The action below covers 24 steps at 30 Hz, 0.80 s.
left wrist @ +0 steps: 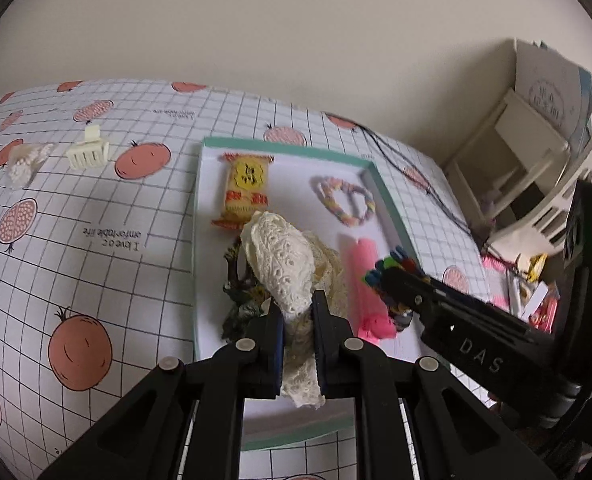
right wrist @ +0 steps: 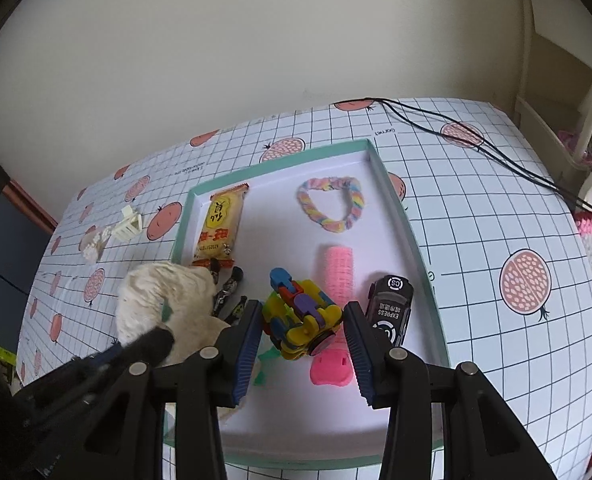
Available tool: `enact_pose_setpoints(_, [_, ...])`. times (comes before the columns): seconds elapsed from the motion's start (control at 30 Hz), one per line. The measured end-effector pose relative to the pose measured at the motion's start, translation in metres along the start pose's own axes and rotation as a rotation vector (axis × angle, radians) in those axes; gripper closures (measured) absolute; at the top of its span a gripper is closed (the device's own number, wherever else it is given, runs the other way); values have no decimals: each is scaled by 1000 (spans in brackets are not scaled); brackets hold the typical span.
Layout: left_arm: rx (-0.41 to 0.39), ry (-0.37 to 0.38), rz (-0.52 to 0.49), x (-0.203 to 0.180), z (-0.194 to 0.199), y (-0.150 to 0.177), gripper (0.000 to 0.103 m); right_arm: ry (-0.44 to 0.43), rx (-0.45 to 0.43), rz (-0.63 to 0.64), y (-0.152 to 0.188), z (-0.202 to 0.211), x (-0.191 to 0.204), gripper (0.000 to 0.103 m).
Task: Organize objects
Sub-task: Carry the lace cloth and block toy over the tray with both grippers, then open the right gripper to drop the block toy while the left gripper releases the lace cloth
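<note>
Your left gripper [left wrist: 298,312] is closest to the camera, and its two black fingers are pinching a cream lace cloth [left wrist: 284,264]. You hold the cloth up above the near left part of the tray. Some of the lace hangs down between the fingers.

Your right gripper [right wrist: 305,334] is spread wide. A toy made of bright blocks [right wrist: 302,320] sits between the two fingers. I cannot tell if the fingers touch it.

Under it all is a big table cover [right wrist: 476,248] with a grid and round red fruit on it. On the cover lies a white tray [right wrist: 392,196] with a green rim. It is the biggest thing on the table.

Inside the tray, at the far left, lies a yellow snack bag [right wrist: 218,226]. At the far right lies a rainbow hair tie [right wrist: 332,204] in a loop. Nearer to you lies a pink roller [right wrist: 338,276], just beside the block toy. A small black toy car [right wrist: 390,306] sits by the right wall of the tray. Some dark little things [right wrist: 228,288] lie near the snack bag, and they are too small to tell.

Out on the cover, well to the left of the tray, a cream hair clip [left wrist: 88,152] sits next to a fuzzy white clip [left wrist: 24,164].
</note>
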State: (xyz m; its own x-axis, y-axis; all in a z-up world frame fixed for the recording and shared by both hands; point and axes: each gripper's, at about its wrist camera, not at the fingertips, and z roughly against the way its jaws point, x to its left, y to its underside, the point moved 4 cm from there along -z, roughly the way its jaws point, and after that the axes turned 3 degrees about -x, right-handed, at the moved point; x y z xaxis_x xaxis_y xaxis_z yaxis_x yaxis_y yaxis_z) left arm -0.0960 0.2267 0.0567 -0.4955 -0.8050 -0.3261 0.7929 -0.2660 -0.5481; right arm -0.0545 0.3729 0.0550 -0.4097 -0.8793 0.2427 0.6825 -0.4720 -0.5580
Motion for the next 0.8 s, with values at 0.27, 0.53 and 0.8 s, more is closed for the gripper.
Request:
enact_pose_setpoints(0.27, [108, -29, -15, 5, -20, 14, 90, -10, 39, 21, 4, -11, 10, 58])
enact_pose_setpoints(0.53, [159, -62, 11, 16, -29, 20, 89, -8, 81, 56, 12, -22, 21, 58])
enact_pose_setpoints(0.8, [196, -76, 25, 21, -36, 26, 86, -2, 102, 71, 16, -26, 24, 57])
